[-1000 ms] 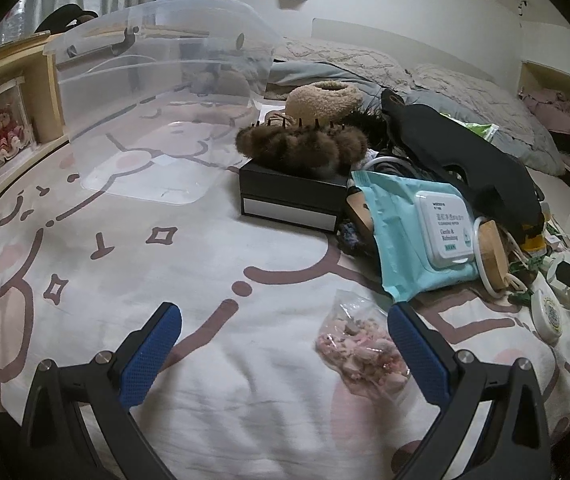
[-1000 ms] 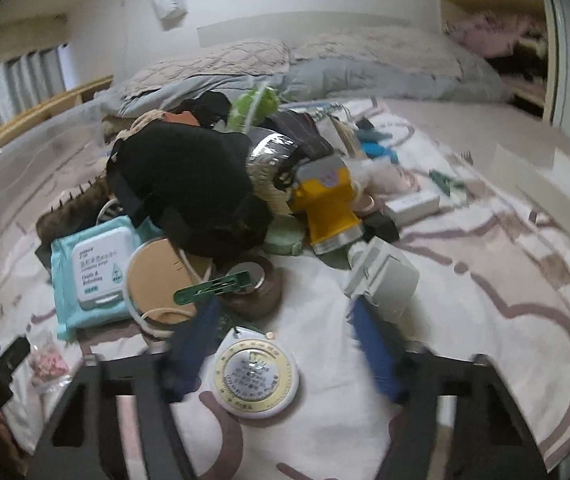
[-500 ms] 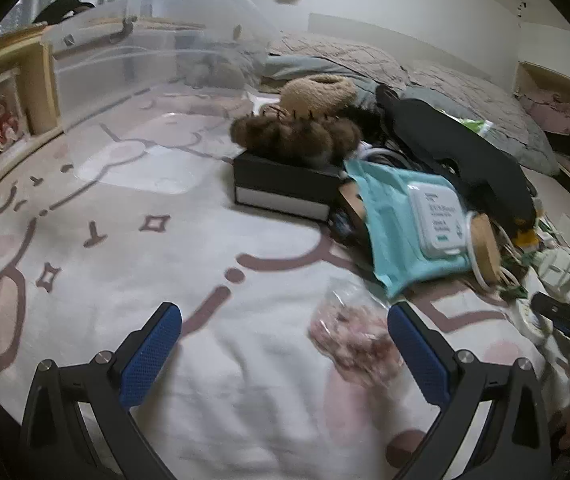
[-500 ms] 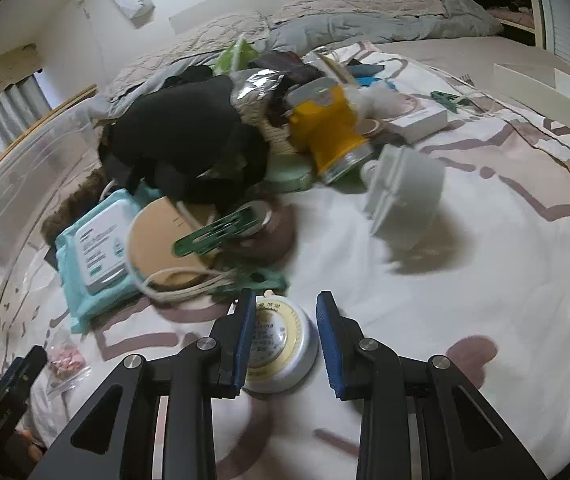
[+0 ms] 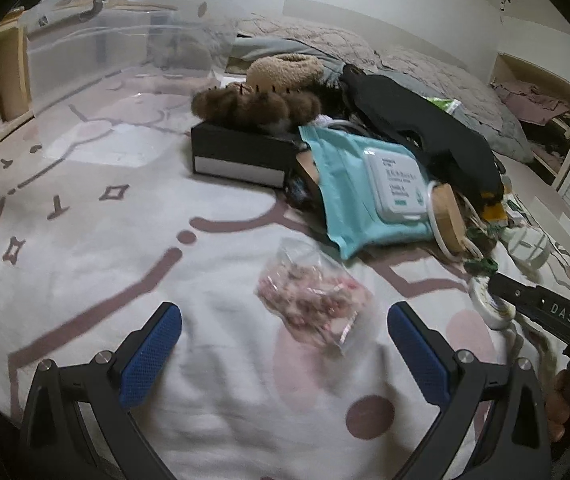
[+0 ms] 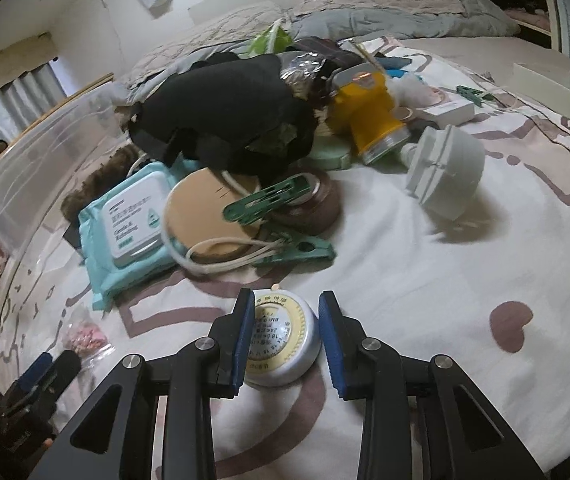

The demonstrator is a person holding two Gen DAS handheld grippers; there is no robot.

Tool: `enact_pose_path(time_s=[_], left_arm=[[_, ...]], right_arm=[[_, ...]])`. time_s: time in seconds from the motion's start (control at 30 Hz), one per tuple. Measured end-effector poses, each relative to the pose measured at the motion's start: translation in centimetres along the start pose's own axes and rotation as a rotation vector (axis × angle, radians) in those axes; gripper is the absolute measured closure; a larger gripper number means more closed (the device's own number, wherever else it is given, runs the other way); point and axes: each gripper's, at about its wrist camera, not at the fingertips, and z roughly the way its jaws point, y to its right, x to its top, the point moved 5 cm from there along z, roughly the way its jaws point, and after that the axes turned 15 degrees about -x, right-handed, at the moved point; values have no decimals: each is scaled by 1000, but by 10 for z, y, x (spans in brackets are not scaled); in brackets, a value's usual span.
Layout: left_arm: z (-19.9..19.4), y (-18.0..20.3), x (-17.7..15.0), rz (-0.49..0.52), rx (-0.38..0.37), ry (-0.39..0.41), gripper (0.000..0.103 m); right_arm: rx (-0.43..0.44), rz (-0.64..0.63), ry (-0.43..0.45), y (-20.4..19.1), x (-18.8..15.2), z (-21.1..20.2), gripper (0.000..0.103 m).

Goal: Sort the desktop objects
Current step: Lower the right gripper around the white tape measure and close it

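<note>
My right gripper [image 6: 287, 334] is shut on a round white tape measure with a yellow dial [image 6: 281, 340], which rests on the bed sheet. It also shows in the left wrist view [image 5: 487, 306] under the right gripper's arm. My left gripper [image 5: 283, 350] is open and empty, low over the sheet, with a clear bag of pink bits [image 5: 309, 296] between its fingers and a little ahead. A clear plastic storage bin [image 5: 125, 40] stands at the back left.
A pile lies mid-bed: teal wet-wipes pack [image 6: 129, 216], round wooden disc with white cord [image 6: 209, 216], green clips [image 6: 269, 200], black cloth [image 6: 225, 104], yellow container [image 6: 369, 120], white cylinder [image 6: 445, 172], black box with brown fluffy item [image 5: 245, 152]. Pillows lie behind.
My right gripper moved down to the tape measure and closed from wide open onto it. My left gripper shifted slightly closer to the pink bag and stayed open.
</note>
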Motion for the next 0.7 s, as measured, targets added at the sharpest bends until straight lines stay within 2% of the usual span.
enact_pose_path(time_s=[0.17,0.57,0.7], left_arm=[[-4,13,-3,-1,-53,-8,0],[-5,46,1,-95,-352,-78,0],[-2,56,-1,-82,-391,-103,0]], right_arm=[[-5,-48,-3,-6,0,2,62],[33,-21,-26,-1,1,5,62],[43,-11,-31,-1,1,6,62]])
